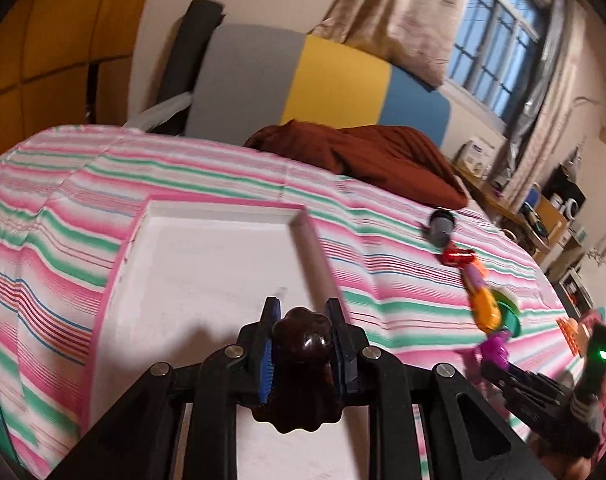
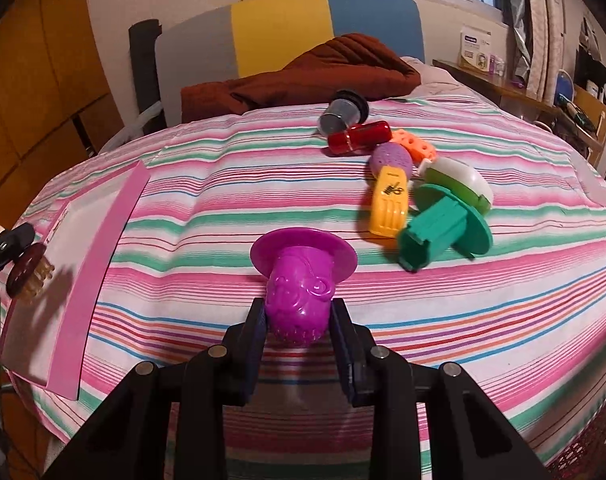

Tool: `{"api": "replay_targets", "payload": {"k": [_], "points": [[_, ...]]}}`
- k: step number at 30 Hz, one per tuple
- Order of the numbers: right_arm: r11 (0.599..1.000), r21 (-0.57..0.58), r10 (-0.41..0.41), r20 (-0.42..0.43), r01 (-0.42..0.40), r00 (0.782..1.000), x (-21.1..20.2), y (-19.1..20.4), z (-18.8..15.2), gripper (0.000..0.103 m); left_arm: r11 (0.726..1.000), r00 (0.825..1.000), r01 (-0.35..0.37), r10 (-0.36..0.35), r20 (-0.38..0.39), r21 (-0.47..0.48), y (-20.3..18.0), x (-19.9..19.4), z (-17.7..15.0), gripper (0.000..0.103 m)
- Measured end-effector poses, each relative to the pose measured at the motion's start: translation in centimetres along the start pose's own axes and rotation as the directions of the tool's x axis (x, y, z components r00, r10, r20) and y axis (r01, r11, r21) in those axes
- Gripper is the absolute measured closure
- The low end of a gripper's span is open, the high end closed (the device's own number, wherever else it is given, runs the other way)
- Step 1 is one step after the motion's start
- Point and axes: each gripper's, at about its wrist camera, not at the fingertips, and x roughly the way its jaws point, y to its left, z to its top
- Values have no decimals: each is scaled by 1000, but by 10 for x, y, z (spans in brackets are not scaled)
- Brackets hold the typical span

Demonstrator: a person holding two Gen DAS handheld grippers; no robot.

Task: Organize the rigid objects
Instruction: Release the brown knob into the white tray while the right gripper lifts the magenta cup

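Gripping a dark brown toy [image 1: 301, 344] over the white tray [image 1: 207, 256], left hand-held gripper [image 1: 301, 316]; right hand-held gripper [image 2: 299, 312] clamps the purple stamp [image 2: 301, 280].

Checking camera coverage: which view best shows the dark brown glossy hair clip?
The left wrist view: the dark brown glossy hair clip fills the centre, clamped in the left gripper. The right wrist view shows it small at the left edge.

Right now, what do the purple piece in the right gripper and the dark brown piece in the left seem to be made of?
Purple piece: looks like moulded hard plastic, glossy, with highlights on its embossed relief. Dark brown piece: probably glossy, slightly translucent plastic; in the right wrist view its underside glows amber. Blur leaves that open.
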Motion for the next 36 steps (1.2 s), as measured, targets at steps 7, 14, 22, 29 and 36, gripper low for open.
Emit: {"api": "replay_targets", "payload": {"k": [7,14,22,29,36], "points": [[1000,-31,-5,8,5,1000,-1,10,2,72,997,996,-80,79,-42,-21,29,35,31,80],[999,-51,-7,16,7,1000,-4,16,4,72,985,982,-169,166,-86,-24,54,70,58,80],[998,-56,-12,19,13,1000,-3,16,5,72,976,974,-214,211,-82,-30,75,90,77,80],[998,-63,-15,18,16,1000,-2,18,4,72,967,966,-252,250,-57,-31,86,90,82,60],[998,-63,-5,9,6,1000,1,22,4,72,969,976,-219,218,-18,-111,86,53,59,28]]}}
